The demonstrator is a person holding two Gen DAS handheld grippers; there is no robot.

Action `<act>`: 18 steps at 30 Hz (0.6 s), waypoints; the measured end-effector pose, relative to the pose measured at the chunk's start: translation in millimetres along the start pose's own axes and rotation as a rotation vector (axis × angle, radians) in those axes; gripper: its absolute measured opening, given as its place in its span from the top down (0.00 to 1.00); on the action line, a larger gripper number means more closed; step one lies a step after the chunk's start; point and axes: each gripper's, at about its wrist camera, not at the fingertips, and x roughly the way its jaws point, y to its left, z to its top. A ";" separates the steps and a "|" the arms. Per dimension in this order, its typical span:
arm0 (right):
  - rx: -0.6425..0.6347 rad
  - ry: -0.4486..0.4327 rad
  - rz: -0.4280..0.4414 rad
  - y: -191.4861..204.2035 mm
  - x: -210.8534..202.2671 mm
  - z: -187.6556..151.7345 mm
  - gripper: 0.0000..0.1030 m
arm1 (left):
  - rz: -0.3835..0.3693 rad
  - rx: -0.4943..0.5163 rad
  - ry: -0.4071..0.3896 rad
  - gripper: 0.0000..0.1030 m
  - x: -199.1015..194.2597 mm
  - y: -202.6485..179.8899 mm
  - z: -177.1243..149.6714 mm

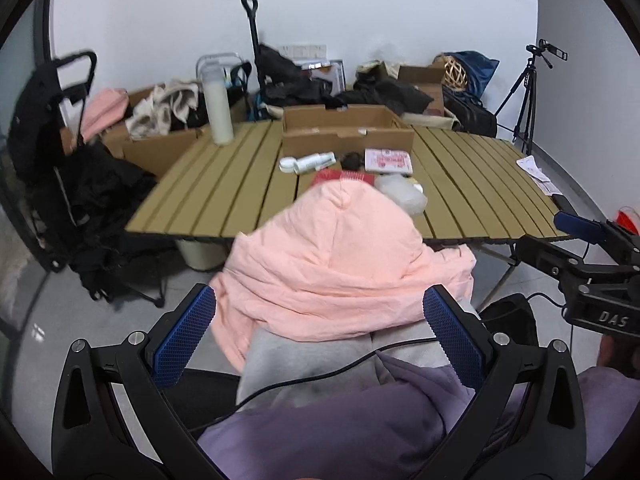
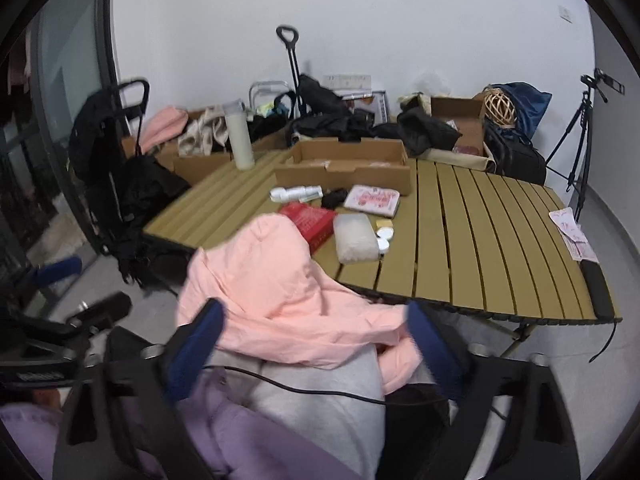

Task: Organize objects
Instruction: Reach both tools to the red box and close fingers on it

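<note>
A pink garment (image 1: 332, 256) (image 2: 272, 288) lies bunched on the person's lap, its upper part reaching over the near edge of the slatted table (image 1: 480, 184) (image 2: 480, 240). My left gripper (image 1: 319, 292) stands open just in front of it, with the cloth showing between its blue pads (image 1: 186, 336), apart from them. My right gripper (image 2: 315, 309) is also wide open around the garment's near folds, and nothing is pinched. On the table sit a red box (image 2: 312, 218), a white tube (image 2: 296, 193), a pink-printed packet (image 2: 372, 200) and a clear bag (image 2: 356, 238).
An open cardboard box (image 1: 348, 140) stands at the table's far side and a tall white bottle (image 1: 218, 108) at its far left. Black bags and boxes of clothes crowd the floor behind. A tripod (image 1: 528, 96) stands right. A black cable (image 1: 320, 376) crosses the lap.
</note>
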 end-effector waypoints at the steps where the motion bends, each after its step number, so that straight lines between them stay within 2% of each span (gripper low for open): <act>1: -0.001 -0.003 -0.022 -1.5 6.5 -1.1 0.14 | -0.006 -0.005 0.004 0.00 6.0 1.5 -0.7; 2: 0.006 0.000 -0.031 -3.4 12.5 -1.8 0.14 | -0.016 -0.008 0.021 0.00 14.7 3.4 -1.6; 5: 0.055 0.038 -0.008 -16.3 40.1 -2.2 0.14 | -0.107 -0.028 0.093 0.00 41.2 8.5 -0.6; 7: 0.084 0.076 0.043 -26.5 62.7 0.3 0.14 | -0.115 -0.023 0.133 0.00 59.4 8.9 3.9; 10: 0.104 0.135 0.079 -37.9 97.6 11.8 0.14 | -0.107 0.032 0.102 0.03 82.4 10.5 24.4; 12: 0.101 0.154 0.114 -40.0 119.7 23.9 0.19 | -0.110 0.055 0.024 0.17 100.4 16.1 46.5; 13: 0.098 0.160 0.126 -39.5 131.2 31.2 0.32 | -0.097 0.044 0.011 0.19 112.6 20.0 57.4; 14: 0.095 0.163 0.143 -37.4 143.8 39.4 0.41 | -0.120 0.019 0.021 0.20 135.7 26.8 73.2; 15: 0.095 0.163 0.169 -33.5 157.8 48.0 0.43 | -0.144 0.008 0.045 0.22 152.1 31.0 81.8; 17: 0.107 0.175 0.199 -26.8 187.5 60.4 0.46 | -0.152 -0.013 0.114 0.38 197.3 39.6 98.3; 18: 0.117 0.198 0.214 -22.1 206.0 65.8 0.48 | -0.154 -0.013 0.139 0.51 212.7 41.8 102.7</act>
